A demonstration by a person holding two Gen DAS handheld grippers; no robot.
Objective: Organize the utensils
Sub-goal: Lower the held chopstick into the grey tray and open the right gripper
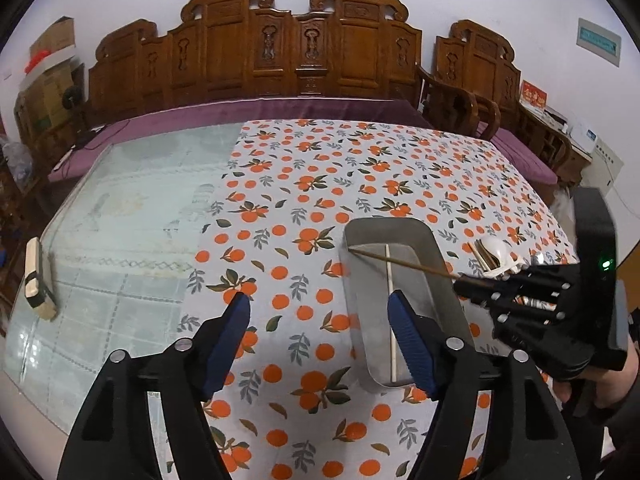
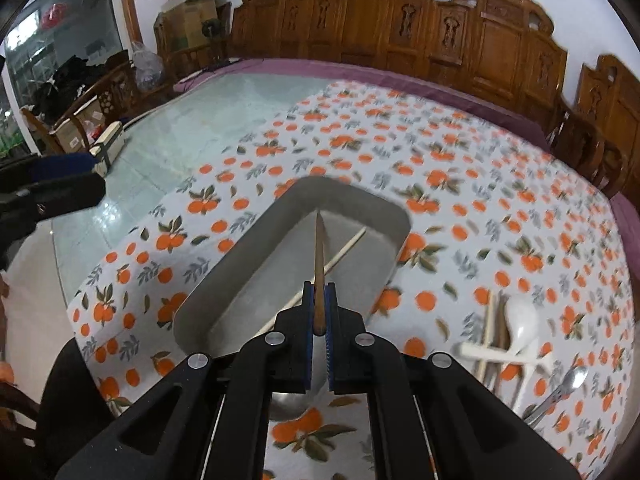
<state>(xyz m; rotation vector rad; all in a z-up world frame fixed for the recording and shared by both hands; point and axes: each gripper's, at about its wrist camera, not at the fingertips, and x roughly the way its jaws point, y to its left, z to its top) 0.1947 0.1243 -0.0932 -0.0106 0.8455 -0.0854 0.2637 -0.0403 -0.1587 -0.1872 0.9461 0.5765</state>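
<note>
A grey metal tray (image 1: 430, 248) (image 2: 256, 248) lies on the orange-print cloth. One pale chopstick (image 1: 389, 280) (image 2: 344, 250) lies inside it. My right gripper (image 2: 319, 308) (image 1: 460, 282) is shut on a brown chopstick (image 2: 319, 256) (image 1: 400, 261), which it holds over the tray, tip towards the far left corner. My left gripper (image 1: 318, 344) is open and empty at the tray's near left side. More utensils lie right of the tray: a white spoon (image 2: 520, 320) (image 1: 496, 250), pale chopsticks (image 2: 490, 332) and a metal spoon (image 2: 568, 384).
The cloth (image 1: 320, 184) covers the right part of a glass-topped table (image 1: 140, 208). A wooden block (image 1: 36, 276) (image 2: 108, 146) lies at the table's left edge. A carved wooden bench (image 1: 280, 60) with a purple cushion stands behind.
</note>
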